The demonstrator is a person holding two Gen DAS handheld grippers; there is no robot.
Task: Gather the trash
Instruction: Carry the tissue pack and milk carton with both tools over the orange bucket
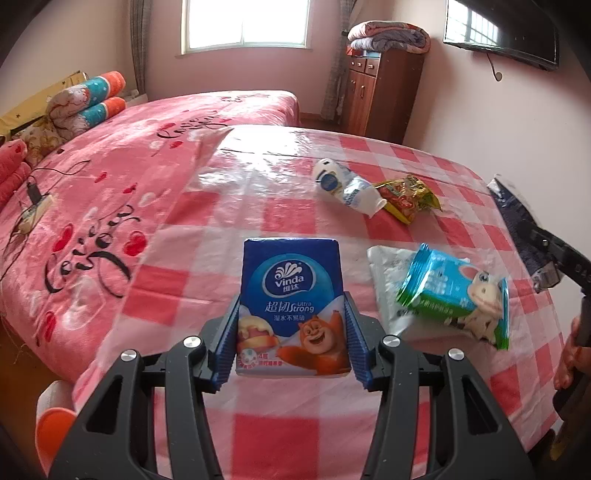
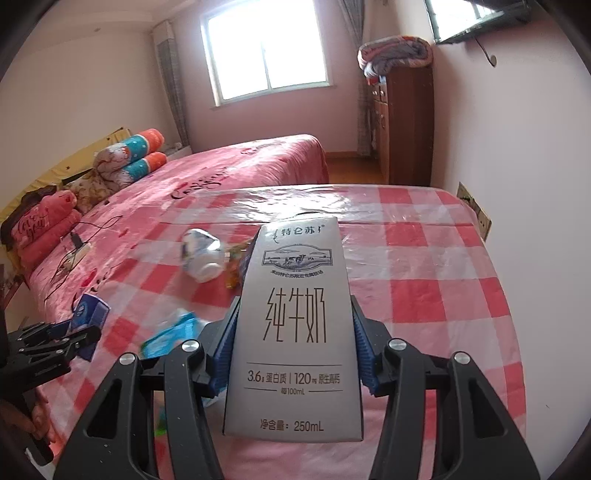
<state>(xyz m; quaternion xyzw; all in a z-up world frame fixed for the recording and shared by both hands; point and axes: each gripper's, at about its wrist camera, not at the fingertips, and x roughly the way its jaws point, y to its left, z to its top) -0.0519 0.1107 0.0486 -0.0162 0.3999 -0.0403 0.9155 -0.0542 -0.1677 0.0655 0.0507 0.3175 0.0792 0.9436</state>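
Left claw: while it hung above the near edge of the table, the left gripper (image 1: 291, 332) was clamped on a blue plastic-wrapped Vinda tissue pack (image 1: 291, 306), its ribbed blue pads pressed flat on the pack's two long sides, probably so the soft pack could not slip.
Right claw: the right gripper (image 2: 293, 343) was clamped on a tall grey 250 mL milk carton (image 2: 293, 332), held upright by its narrow sides, seemingly to keep any dregs in.
Trash left on the table: a green-and-white cow-print snack wrapper (image 1: 454, 299) appeared blurred, lying on or just above a silver foil bag (image 1: 384, 280); farther off, a crushed white plastic bottle (image 1: 347, 190) touched a red-and-yellow snack packet (image 1: 406, 195).
Surface: a round table under a pink-and-white checked plastic cloth (image 1: 273, 435), glossy and creased.
Room: beyond it, a bed with a pink heart-print cover (image 1: 110, 177), a brown wooden cabinet (image 1: 380, 92) topped with a folded quilt, and a bright window (image 1: 243, 22).
Bin: none visible.
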